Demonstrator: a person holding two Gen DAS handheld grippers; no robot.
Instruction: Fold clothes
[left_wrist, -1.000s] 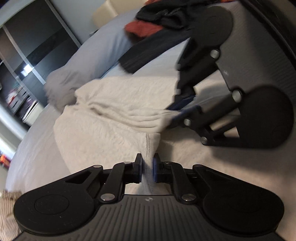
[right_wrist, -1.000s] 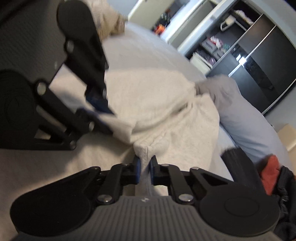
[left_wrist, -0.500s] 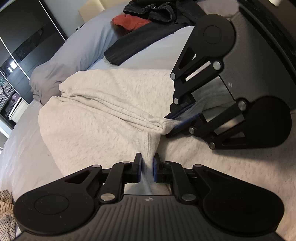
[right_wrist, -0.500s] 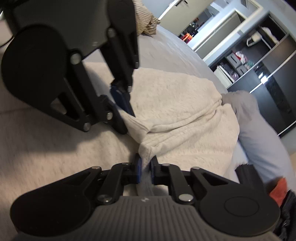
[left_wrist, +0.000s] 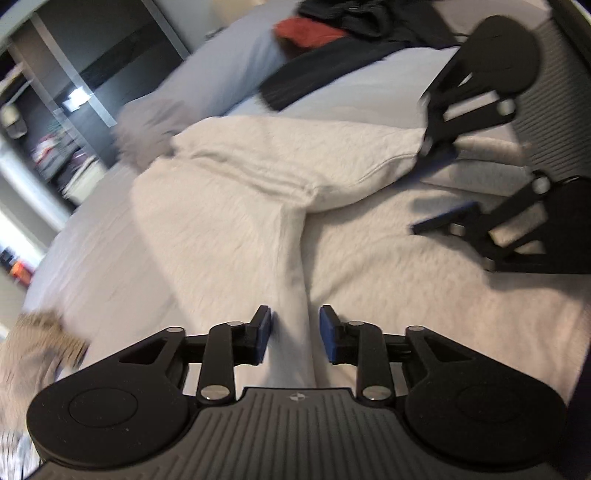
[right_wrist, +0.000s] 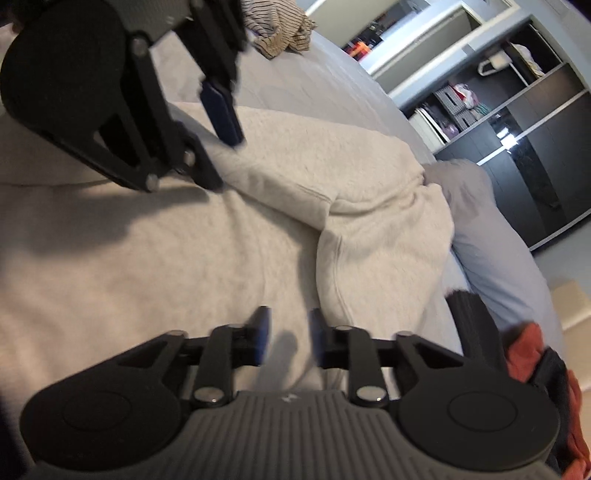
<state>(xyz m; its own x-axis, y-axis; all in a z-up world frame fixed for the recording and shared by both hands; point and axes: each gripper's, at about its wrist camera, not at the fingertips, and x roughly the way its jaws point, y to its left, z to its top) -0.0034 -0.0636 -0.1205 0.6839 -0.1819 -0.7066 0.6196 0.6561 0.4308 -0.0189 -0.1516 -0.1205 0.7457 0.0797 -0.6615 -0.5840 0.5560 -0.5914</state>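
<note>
Left wrist view, blurred, left tongs (left_wrist: 294, 334) agape over cream sweatshirt (left_wrist: 236, 206)

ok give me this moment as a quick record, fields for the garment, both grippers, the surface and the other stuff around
garment: cream sweatshirt lying on the bed, one part folded over on top
left gripper: open, fabric ridge between the fingers, not clamped
right gripper: open, low over the sweatshirt
surface: bed with light grey sheet
other clothes: red garment and dark clothes at the far end, striped garment at the other
background: dark shelving unit
</note>
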